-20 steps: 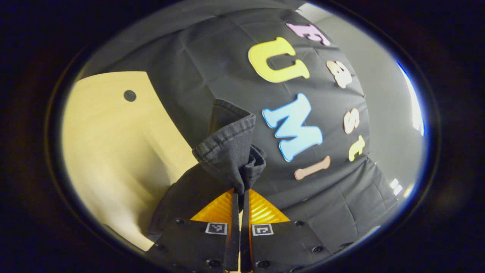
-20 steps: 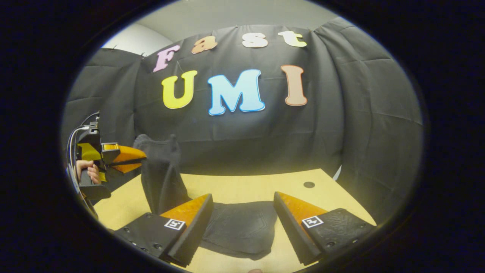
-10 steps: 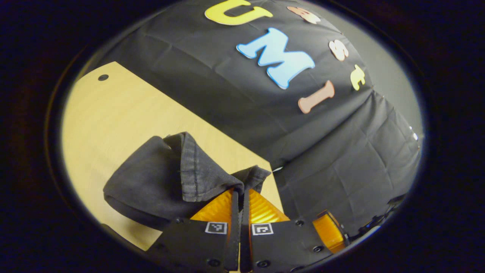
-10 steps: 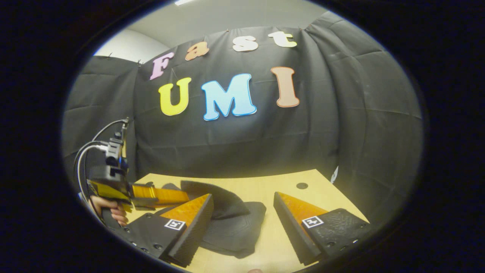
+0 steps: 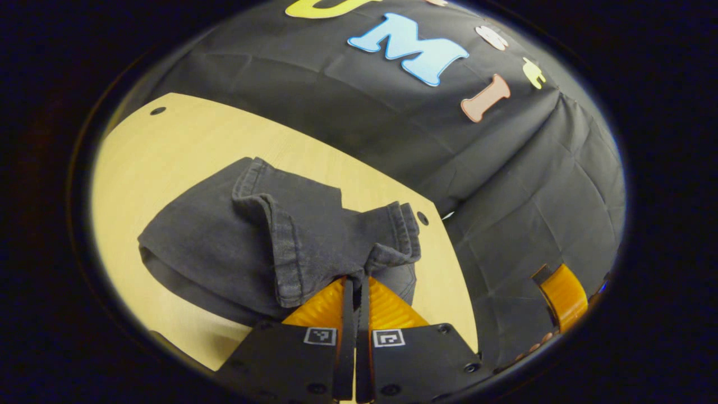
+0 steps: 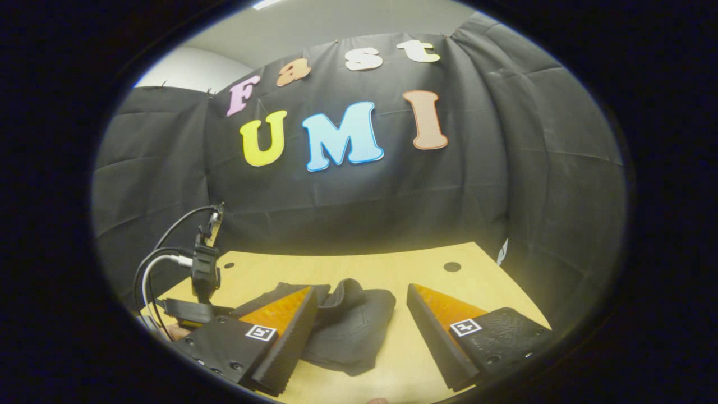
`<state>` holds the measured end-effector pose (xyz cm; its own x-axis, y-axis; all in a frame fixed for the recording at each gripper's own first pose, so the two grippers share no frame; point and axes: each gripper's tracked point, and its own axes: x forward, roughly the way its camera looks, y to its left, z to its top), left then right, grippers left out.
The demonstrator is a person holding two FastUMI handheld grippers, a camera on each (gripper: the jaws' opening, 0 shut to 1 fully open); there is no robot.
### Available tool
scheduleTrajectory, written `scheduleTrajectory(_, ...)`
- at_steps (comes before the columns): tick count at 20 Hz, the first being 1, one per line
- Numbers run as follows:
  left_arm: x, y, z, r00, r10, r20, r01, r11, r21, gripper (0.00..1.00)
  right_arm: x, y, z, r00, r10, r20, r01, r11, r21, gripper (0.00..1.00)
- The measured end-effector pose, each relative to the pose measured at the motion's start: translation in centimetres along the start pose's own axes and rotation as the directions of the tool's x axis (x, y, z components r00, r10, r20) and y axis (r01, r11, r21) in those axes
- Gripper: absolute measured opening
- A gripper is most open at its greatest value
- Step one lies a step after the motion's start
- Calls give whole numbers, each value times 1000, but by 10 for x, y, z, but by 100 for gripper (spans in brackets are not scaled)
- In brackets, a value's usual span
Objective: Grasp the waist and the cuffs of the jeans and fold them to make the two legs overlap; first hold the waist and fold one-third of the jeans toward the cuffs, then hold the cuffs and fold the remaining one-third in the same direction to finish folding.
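Observation:
The dark grey jeans (image 5: pixel 224 247) lie folded in a thick bundle on the wooden table (image 5: pixel 185 146). Their hemmed cuffs (image 5: pixel 286 247) are laid over the top of the bundle. My left gripper (image 5: pixel 354 283) is shut on the cuffs, low over the pile. In the right gripper view the same jeans (image 6: pixel 353 325) lie between and beyond the fingers of my right gripper (image 6: pixel 359 331), which stands open above the table without touching the cloth. The left gripper (image 6: pixel 190 308) with its cables sits at the bundle's left end.
The table's far edge meets the black cloth wall. Small round holes (image 5: pixel 157 110) (image 6: pixel 452 267) mark the tabletop near its corners. Part of the right gripper (image 5: pixel 561 297) appears at the lower right of the left gripper view. Bare wood lies right of the bundle (image 6: pixel 426 275).
My left gripper has carried the cuffs down from high in the air and laid them over the folded bundle. The right gripper stayed open and nearly still.

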<state>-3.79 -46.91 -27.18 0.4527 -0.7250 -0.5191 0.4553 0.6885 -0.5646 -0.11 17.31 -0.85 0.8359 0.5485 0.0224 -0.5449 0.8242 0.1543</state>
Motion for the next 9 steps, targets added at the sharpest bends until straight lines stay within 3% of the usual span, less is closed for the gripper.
scheduleTrajectory(4,-13,-12,4,999,-38,9,38,999,29,18,-2,-2,8,999,-18,29,18,1000,1,95)
scheduleTrajectory(5,-16,-14,6,999,-34,17,33,998,51,36,-2,-3,8,999,-28,34,28,1000,-5,95)
scheduleTrajectory(7,-29,-22,12,999,-39,33,36,995,89,36,-3,-1,7,999,-32,37,33,999,-18,95)
scheduleTrajectory(8,-38,-23,12,998,-40,43,35,994,103,54,-5,-1,7,999,-35,39,36,999,-26,96)
scheduleTrajectory(9,-49,-26,13,998,-46,44,40,992,119,61,-7,0,8,998,-41,42,42,999,-35,100)
